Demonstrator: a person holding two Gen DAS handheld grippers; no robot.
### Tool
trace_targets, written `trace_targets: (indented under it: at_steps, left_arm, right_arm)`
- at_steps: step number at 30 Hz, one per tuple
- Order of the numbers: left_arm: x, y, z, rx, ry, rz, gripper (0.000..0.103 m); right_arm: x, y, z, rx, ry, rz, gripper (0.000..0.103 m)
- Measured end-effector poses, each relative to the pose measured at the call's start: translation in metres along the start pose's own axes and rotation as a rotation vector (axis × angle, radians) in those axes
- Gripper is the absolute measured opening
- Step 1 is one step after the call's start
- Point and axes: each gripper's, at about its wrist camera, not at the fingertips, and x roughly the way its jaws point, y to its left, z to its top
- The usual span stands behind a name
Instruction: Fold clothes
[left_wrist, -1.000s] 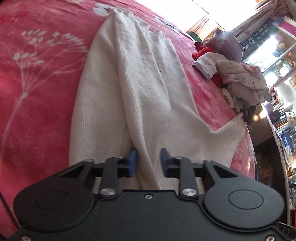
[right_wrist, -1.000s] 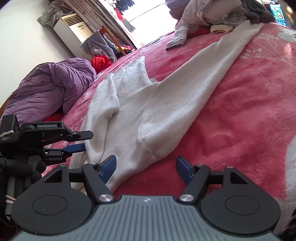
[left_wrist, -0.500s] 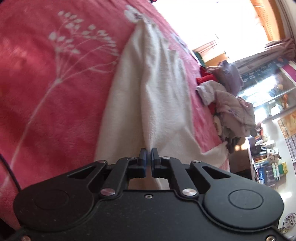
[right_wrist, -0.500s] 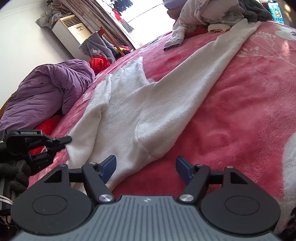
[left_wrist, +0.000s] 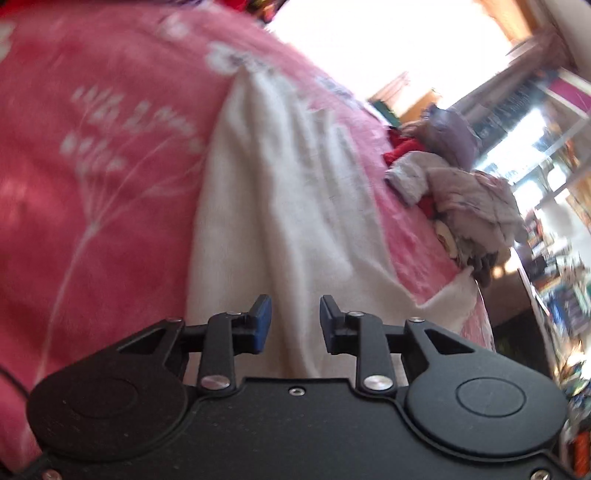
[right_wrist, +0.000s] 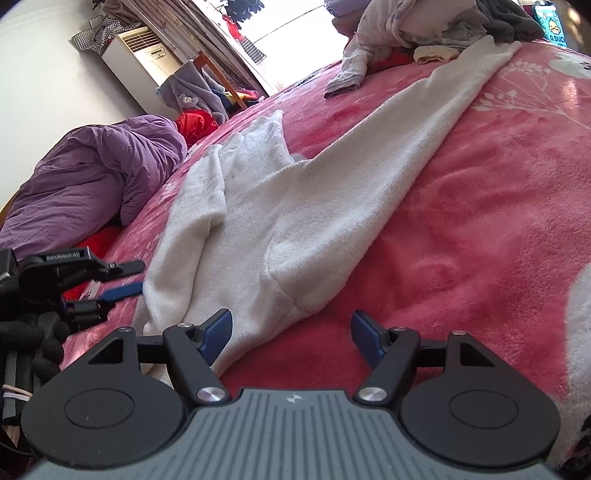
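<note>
A white knit top (right_wrist: 295, 206) lies spread on the pink bed cover (right_wrist: 480, 240), one long sleeve (right_wrist: 461, 96) reaching toward the far clothes pile. My left gripper (left_wrist: 294, 321) hovers over the top (left_wrist: 280, 206); its jaws are opening and the pads press on nothing. In the right wrist view the left gripper (right_wrist: 138, 275) sits just off the top's left edge. My right gripper (right_wrist: 291, 328) stands open above the near hem, gripping nothing.
A heap of loose clothes (right_wrist: 424, 26) sits at the bed's far end, also in the left wrist view as the clothes heap (left_wrist: 469, 199). A purple duvet (right_wrist: 92, 184) is bunched at the left. An air conditioner (right_wrist: 144, 62) stands by the wall. Shelves (left_wrist: 554, 221) line the room's side.
The left gripper shut on a fold of the white top, drew that edge outward, then opened and let go. The right gripper has kept still and open.
</note>
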Motion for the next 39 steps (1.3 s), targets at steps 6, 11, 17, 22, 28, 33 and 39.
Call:
trace_targets:
  at_steps: [6, 11, 17, 22, 28, 33, 39]
  left_arm:
    - [0.048, -0.002, -0.005, 0.034, 0.184, 0.043, 0.025]
    - [0.011, -0.011, -0.008, 0.102, 0.097, -0.035, 0.022]
    - [0.022, -0.006, -0.036, 0.199, 0.217, 0.015, 0.023]
    - [0.014, -0.018, -0.045, 0.280, 0.225, 0.023, 0.023]
    - [0.012, -0.019, -0.055, 0.331, 0.301, 0.035, 0.023]
    - [-0.003, -0.036, -0.022, 0.270, 0.244, -0.029, 0.033]
    - [0.044, -0.088, 0.049, 0.270, 0.154, -0.055, 0.051]
  right_arm:
    - [0.002, -0.002, 0.001, 0.005, -0.001, -0.001, 0.071]
    - [0.002, -0.006, 0.003, 0.022, -0.007, 0.002, 0.071]
    - [0.007, -0.004, 0.003, 0.020, -0.006, 0.001, 0.073]
    - [0.004, -0.005, 0.003, 0.027, -0.013, 0.005, 0.072]
    - [0.001, -0.003, 0.005, 0.023, -0.054, -0.003, 0.072]
    - [0.010, -0.012, 0.013, 0.099, -0.068, 0.006, 0.072]
    - [0.024, -0.004, 0.014, 0.053, -0.072, 0.010, 0.071]
